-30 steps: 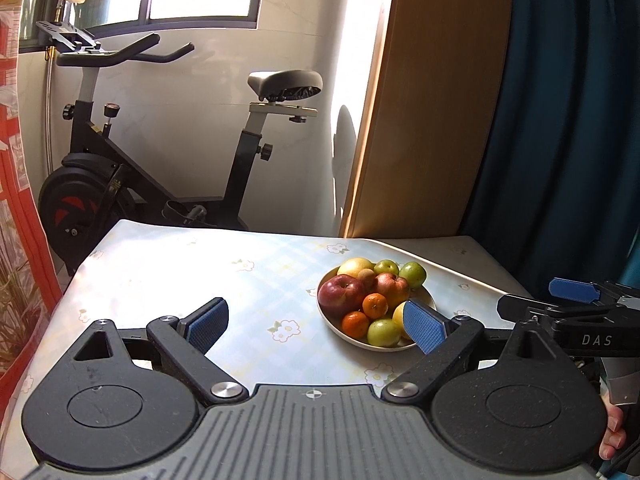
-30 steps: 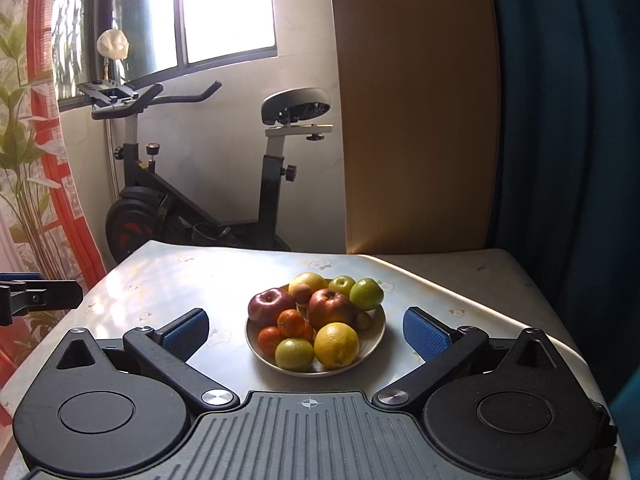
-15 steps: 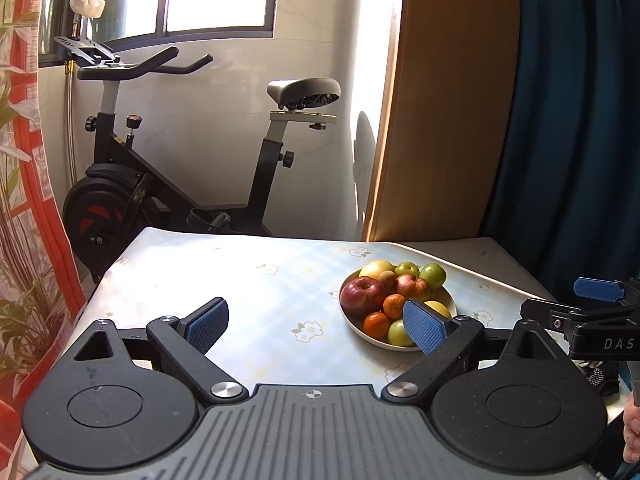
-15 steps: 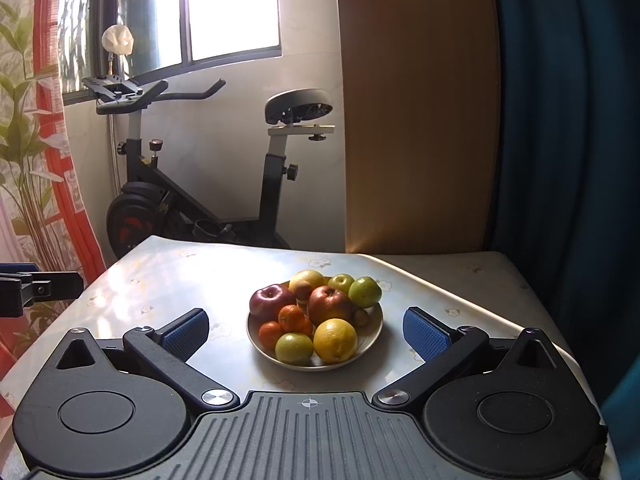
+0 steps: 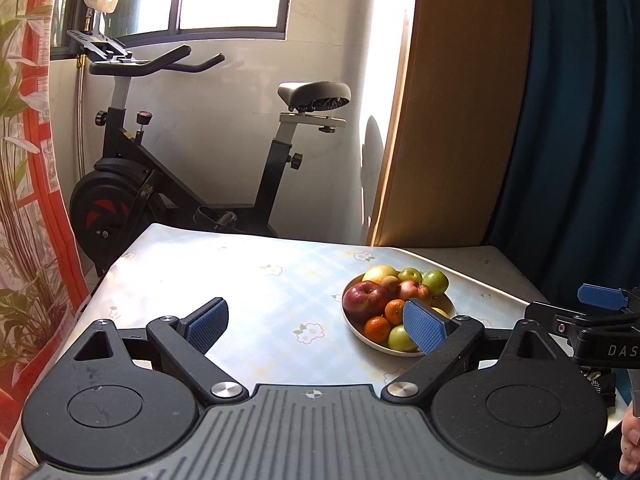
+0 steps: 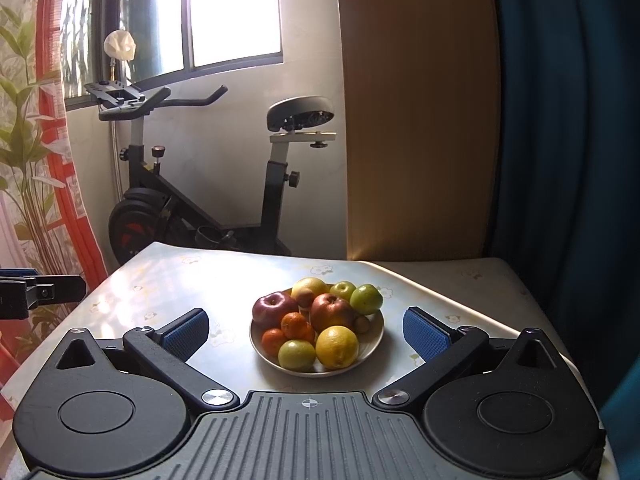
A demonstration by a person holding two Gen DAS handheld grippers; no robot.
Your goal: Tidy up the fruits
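Both my left gripper (image 5: 316,322) and right gripper (image 6: 306,330) gape wide, empty, above the flowered table (image 6: 224,280). Ahead, the plate (image 6: 370,346) holds two red apples, two oranges, a lemon (image 6: 337,346). Beyond it stands an exercise bike (image 6: 208,184).

Light is being bounced off the smooth, shiny tablecloth (image 6: 224,280), which looks like plastic printed with little flowers. The fruit is being held in a glossy cream plate (image 6: 372,344). The apples (image 6: 273,308) are being seen as shiny and smooth, the lemon (image 6: 337,346) as bumpy. The left gripper (image 5: 316,326) and right gripper (image 6: 306,330) are being shown in matt black plastic with rough blue pads (image 6: 424,334) and round metal pins (image 6: 217,397). The board (image 6: 416,120) behind looks like smooth wood, the blue curtain (image 6: 568,140) like soft cloth.
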